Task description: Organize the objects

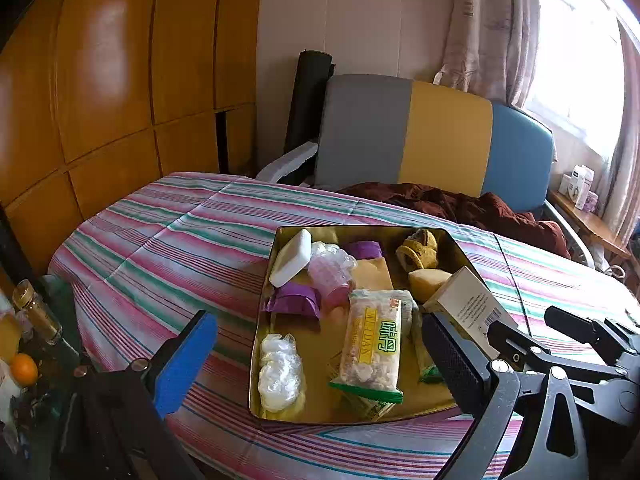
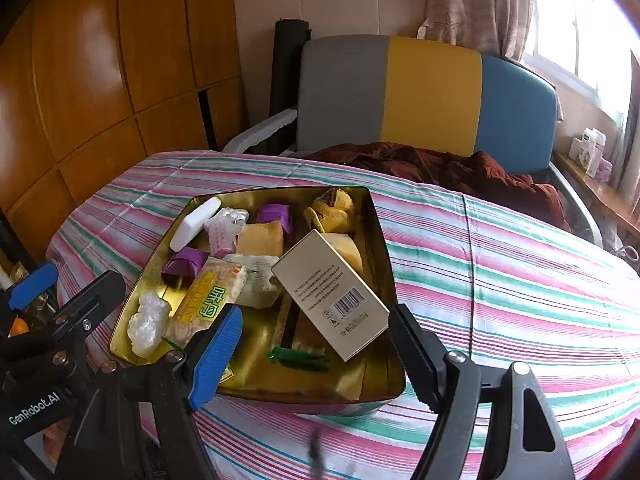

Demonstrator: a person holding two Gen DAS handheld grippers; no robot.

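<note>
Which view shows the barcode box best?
The right wrist view: the box lies tilted in the tin, its printed face and barcode fully visible. The left wrist view shows only part of it, cut off by a gripper finger.

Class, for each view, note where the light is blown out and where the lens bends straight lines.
Left wrist view: the window is blown white; wardrobe panels bow and show glare. Right wrist view: the window again overexposed; the tablecloth stripes curve.

Gold tin crowded throughout; striped cloth to its right lies free.
</note>
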